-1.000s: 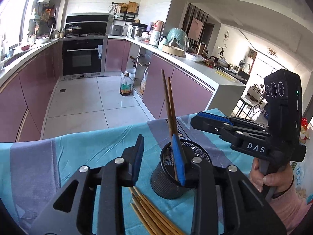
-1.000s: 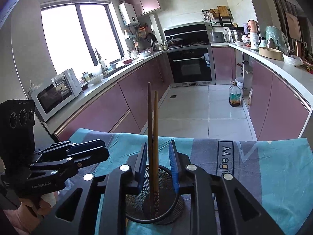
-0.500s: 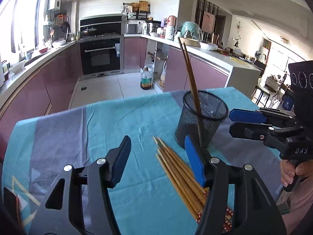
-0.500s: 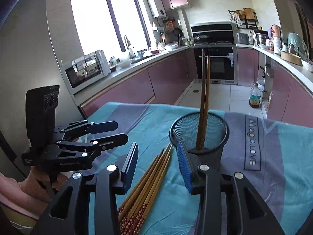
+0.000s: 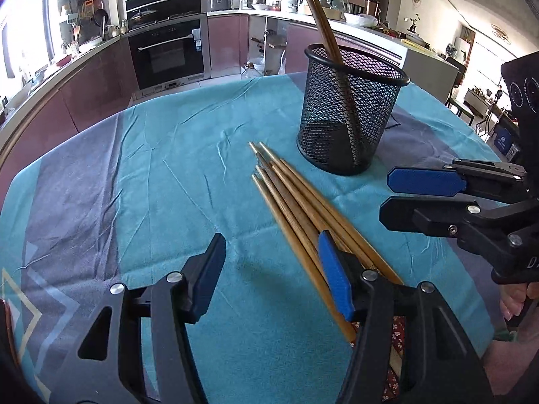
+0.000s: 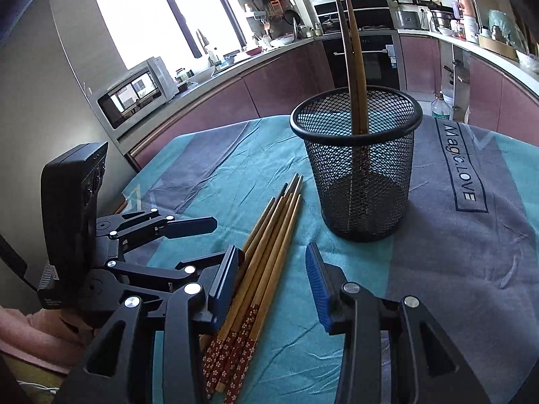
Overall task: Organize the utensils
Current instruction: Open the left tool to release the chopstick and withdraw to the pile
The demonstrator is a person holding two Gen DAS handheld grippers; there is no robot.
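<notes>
Two chopsticks [image 6: 353,64] are counted standing in one black mesh holder [image 6: 362,181]. Six loose chopsticks [image 6: 269,245] are counted lying bundled on the one cloth [image 5: 168,168], though the overlap leaves that count uncertain. Two grippers are seen, the left gripper [image 5: 273,272] and the right gripper [image 6: 274,276].
</notes>
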